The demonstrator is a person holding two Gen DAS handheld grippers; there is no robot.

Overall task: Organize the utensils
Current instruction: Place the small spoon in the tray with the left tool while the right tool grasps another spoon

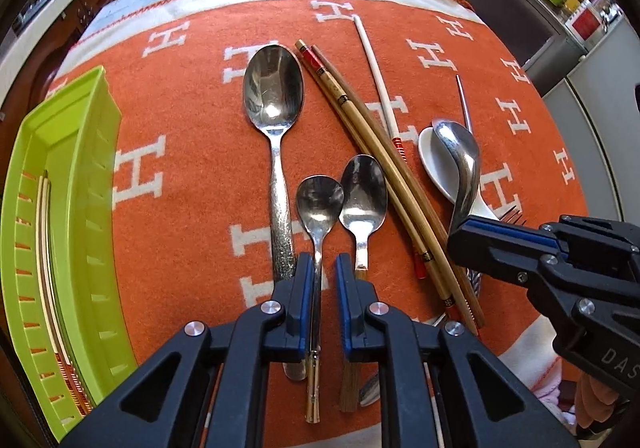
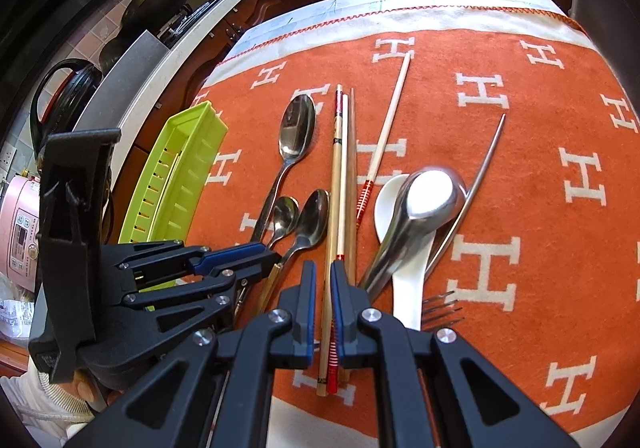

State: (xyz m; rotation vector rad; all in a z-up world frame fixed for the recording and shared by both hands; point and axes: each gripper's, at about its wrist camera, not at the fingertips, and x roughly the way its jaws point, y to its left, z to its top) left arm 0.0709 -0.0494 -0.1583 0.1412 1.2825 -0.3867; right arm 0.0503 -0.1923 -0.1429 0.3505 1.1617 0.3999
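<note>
Left tongs (image 1: 320, 272) clamping small spoon (image 1: 319, 204) handle, right tongs (image 2: 323, 288) gripping chopstick (image 2: 334, 216)

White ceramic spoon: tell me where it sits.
In the right wrist view the white ceramic spoon lies right of centre on the orange cloth, under a steel ladle spoon, with a fork beside its handle.

My left claw (image 1: 320, 308) covers the small spoon's (image 1: 320, 204) handle where the pads sit, so I cannot tell whether they press it. The big spoon's (image 1: 274, 88) handle end goes under the same claw. My right claw (image 2: 323, 312) hides part of the chopsticks (image 2: 338, 188). Of the fork (image 2: 442, 310) I see only the tines; the rest lies under that claw. The green tray (image 1: 68, 188) runs off the picture's left edge, and the sticks inside it are half hidden by its wall. The jars on the far shelf are too small to tell.
</note>
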